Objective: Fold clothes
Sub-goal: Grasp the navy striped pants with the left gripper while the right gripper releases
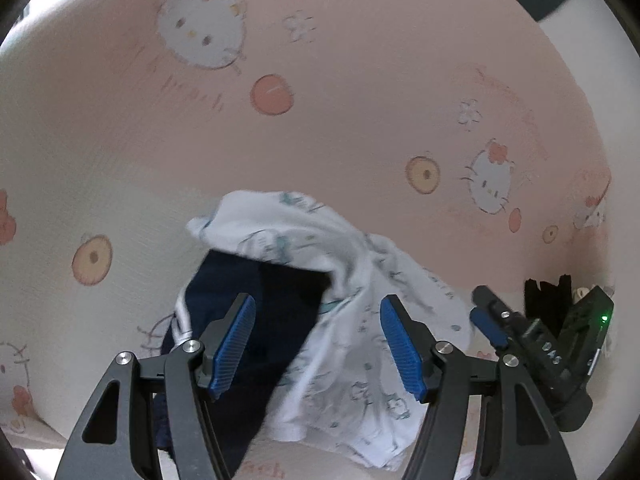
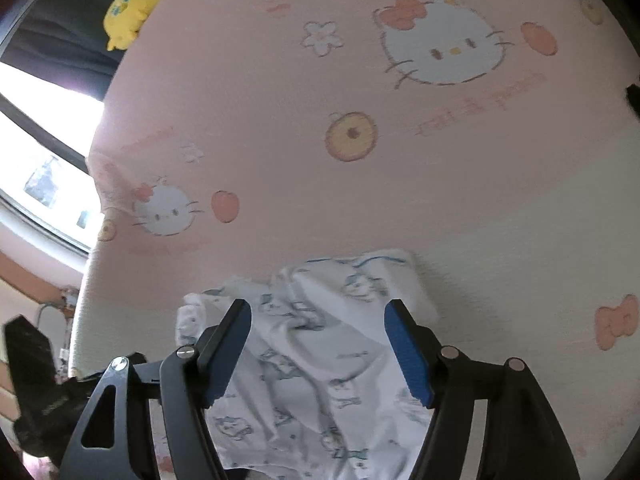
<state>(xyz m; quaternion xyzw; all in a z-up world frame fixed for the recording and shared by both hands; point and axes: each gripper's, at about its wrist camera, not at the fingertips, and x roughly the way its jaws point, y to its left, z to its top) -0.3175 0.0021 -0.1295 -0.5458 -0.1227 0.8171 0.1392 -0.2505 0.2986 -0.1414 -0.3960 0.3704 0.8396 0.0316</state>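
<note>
On the pink cartoon-cat bedsheet (image 1: 360,80): both grippers tilted steeply down over the clothes pile, fingers pointing away from the cameras.

Left gripper (image 1: 316,344): jaws spread apart, blue pads (image 1: 234,346) clear of the fabric, nothing clamped. It sits above the seam where the dark navy garment (image 1: 276,320) meets the white printed garment (image 1: 360,280). The white one is draped over the navy one's far and right side; the navy one shows underneath at the left.

Right gripper (image 2: 318,348): jaws likewise released, nothing pinched. The white printed garment (image 2: 320,340) lies crumpled on the sheet beneath and between the fingers, pads off it. In the left wrist view the right gripper (image 1: 532,336) shows at the right edge, just beside the white garment, with a green LED lit on its body.

Count: two grippers, two garments (one white with small teal prints, one navy), one bedsheet, one yellow plush toy (image 2: 132,6) at the far left beyond the bed edge. A bright window (image 2: 44,152) is at the left in the right wrist view. Both frames are slightly motion-blurred.
</note>
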